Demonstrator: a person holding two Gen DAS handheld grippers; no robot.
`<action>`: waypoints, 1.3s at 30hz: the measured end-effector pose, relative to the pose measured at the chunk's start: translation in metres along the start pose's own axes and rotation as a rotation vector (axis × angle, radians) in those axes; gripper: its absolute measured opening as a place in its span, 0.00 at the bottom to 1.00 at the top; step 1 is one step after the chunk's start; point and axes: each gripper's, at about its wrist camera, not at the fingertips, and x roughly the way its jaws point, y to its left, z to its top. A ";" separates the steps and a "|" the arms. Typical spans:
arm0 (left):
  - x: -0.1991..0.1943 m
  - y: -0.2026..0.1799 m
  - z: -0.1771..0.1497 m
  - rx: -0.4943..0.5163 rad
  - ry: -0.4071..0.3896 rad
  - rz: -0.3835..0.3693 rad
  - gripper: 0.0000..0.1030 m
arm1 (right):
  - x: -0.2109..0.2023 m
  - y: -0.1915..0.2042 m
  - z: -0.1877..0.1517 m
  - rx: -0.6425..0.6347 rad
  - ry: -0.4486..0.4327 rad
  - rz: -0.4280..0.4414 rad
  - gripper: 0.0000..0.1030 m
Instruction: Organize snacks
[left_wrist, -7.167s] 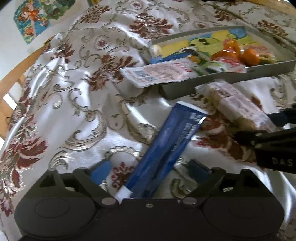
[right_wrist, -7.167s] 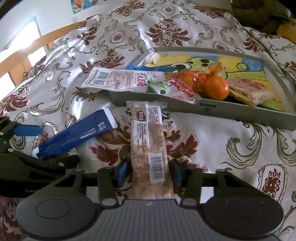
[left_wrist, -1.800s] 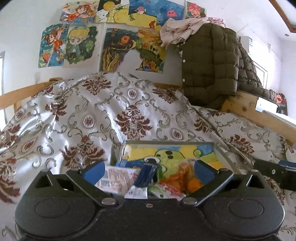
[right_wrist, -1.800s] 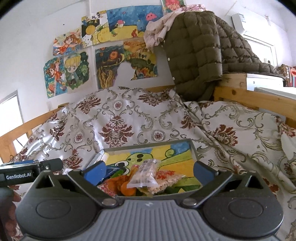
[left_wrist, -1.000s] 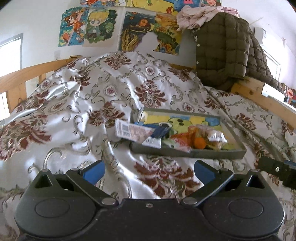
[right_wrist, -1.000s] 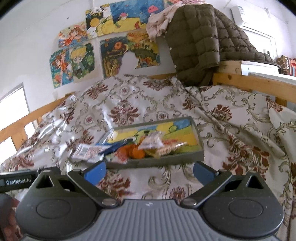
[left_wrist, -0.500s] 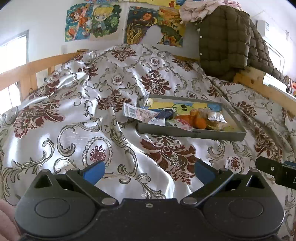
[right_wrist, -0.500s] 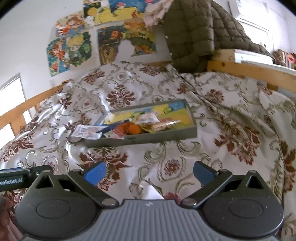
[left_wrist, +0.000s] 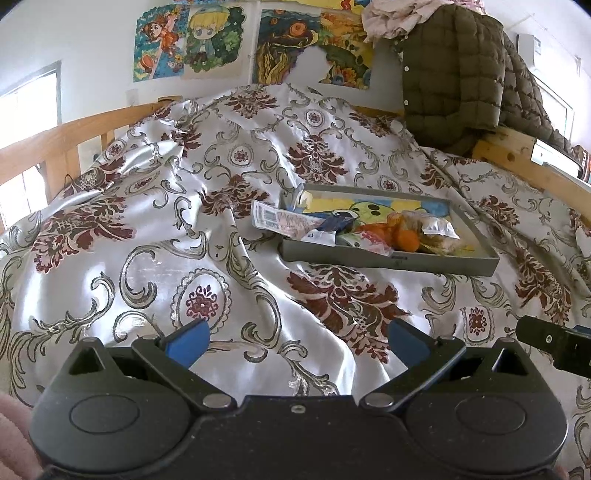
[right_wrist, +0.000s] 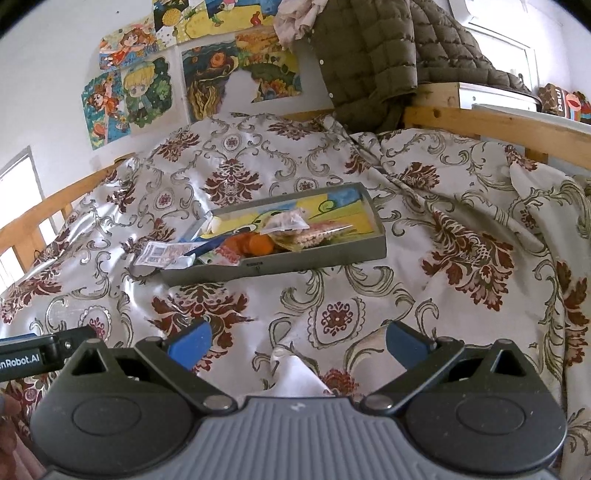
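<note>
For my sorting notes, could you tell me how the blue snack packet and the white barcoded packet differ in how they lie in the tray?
The white barcoded packet hangs out over the tray's left rim onto the bedspread, while the blue snack packet sits wholly inside. The blue one lies partly on top of the white one. The white one shows pale, red-printed wrapping; the blue one is dark. Both are flat and lie at the tray's left end.

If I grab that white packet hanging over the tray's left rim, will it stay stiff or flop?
The white packet probably flops: it looks like thin flat film, draping over the tray rim. It looks glossy, so possibly slippery. The blue packet seems to overlap its inner end, so pulling may drag that along.
</note>
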 end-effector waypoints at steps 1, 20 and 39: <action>0.000 0.000 0.000 0.001 0.001 0.001 0.99 | 0.000 0.000 0.000 0.000 0.001 0.000 1.00; 0.001 -0.001 0.000 0.000 0.002 0.001 0.99 | 0.001 0.002 -0.001 -0.004 0.005 0.001 1.00; 0.002 0.006 0.000 -0.042 0.023 -0.011 0.99 | 0.001 0.003 -0.001 -0.007 0.005 0.001 1.00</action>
